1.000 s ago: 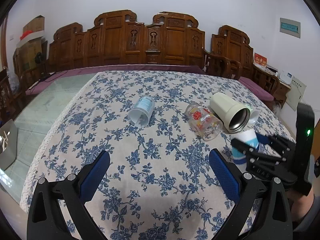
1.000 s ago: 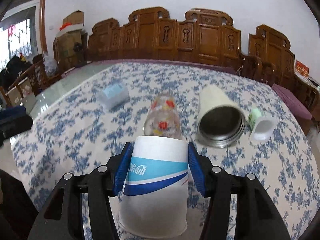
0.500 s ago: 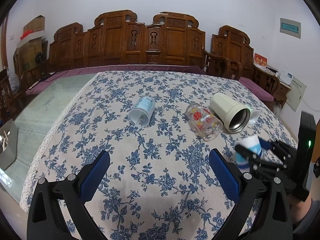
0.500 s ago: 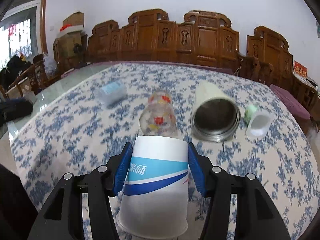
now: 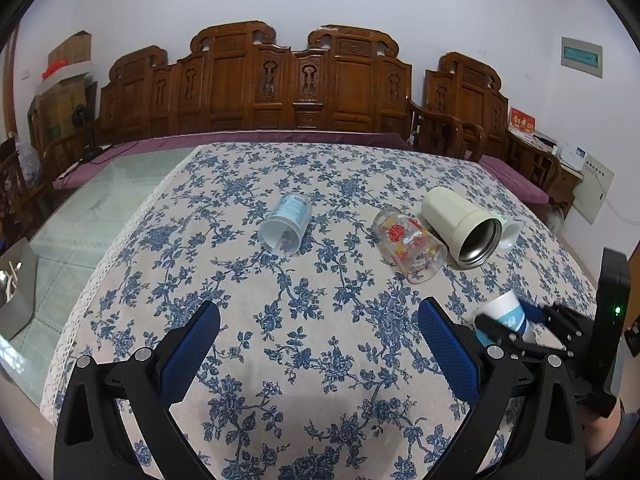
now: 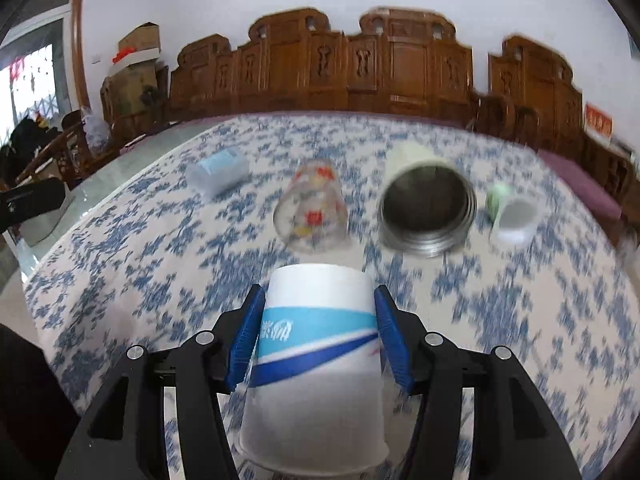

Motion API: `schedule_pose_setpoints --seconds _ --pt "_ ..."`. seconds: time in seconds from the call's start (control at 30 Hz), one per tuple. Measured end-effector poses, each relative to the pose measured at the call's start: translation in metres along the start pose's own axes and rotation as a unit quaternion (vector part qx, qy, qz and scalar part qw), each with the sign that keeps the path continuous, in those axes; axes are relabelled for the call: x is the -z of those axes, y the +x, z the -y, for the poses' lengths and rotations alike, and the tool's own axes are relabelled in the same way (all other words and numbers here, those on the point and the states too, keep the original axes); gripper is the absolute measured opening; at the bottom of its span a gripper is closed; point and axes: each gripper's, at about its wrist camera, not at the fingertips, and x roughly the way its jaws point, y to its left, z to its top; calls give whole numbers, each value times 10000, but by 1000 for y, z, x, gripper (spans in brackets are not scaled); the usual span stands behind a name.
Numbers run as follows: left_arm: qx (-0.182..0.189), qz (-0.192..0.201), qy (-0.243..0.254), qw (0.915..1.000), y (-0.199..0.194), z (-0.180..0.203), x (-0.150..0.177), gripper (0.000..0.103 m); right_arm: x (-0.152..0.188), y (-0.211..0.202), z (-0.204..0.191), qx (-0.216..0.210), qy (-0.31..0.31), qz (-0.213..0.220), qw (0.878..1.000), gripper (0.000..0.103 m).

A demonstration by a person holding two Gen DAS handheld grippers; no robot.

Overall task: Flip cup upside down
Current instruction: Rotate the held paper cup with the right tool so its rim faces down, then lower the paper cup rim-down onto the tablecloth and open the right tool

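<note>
My right gripper (image 6: 318, 332) is shut on a white paper cup with blue bands (image 6: 316, 360), held upside down with its rim toward the bottom of the view, above the flowered tablecloth (image 6: 140, 264). The same cup (image 5: 506, 314) shows at the right of the left wrist view, tilted between the right gripper's fingers (image 5: 494, 326). My left gripper (image 5: 318, 344) is open and empty over the near middle of the cloth.
Lying on their sides on the cloth are a pale blue plastic cup (image 5: 286, 226), a printed glass (image 5: 410, 244), a cream steel-lined tumbler (image 5: 464, 226) and a small white-green cup (image 6: 510, 214). Carved wooden chairs (image 5: 300, 88) stand behind the table. A glass tabletop (image 5: 80, 216) lies left.
The right gripper has drawn back toward the near right edge and risen with the paper cup; its view is now blurred by motion. The left gripper has not moved.
</note>
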Motion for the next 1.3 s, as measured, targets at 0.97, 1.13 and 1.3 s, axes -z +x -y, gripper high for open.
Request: schedule_pose_setpoints --seconds 0.97,1.13,1.3 --pt "67 -73 24 9999 3 1 0 95 -78 66 -13 -517 -460 -2220 9726 55" --pt "71 -61 30 10000 3 2 1 95 -72 35 -10 -588 -375 -821 9942 56" --pt "46 -87 67 9999 3 3 2 95 -58 22 -9 -550 -363 -185 9977 55"
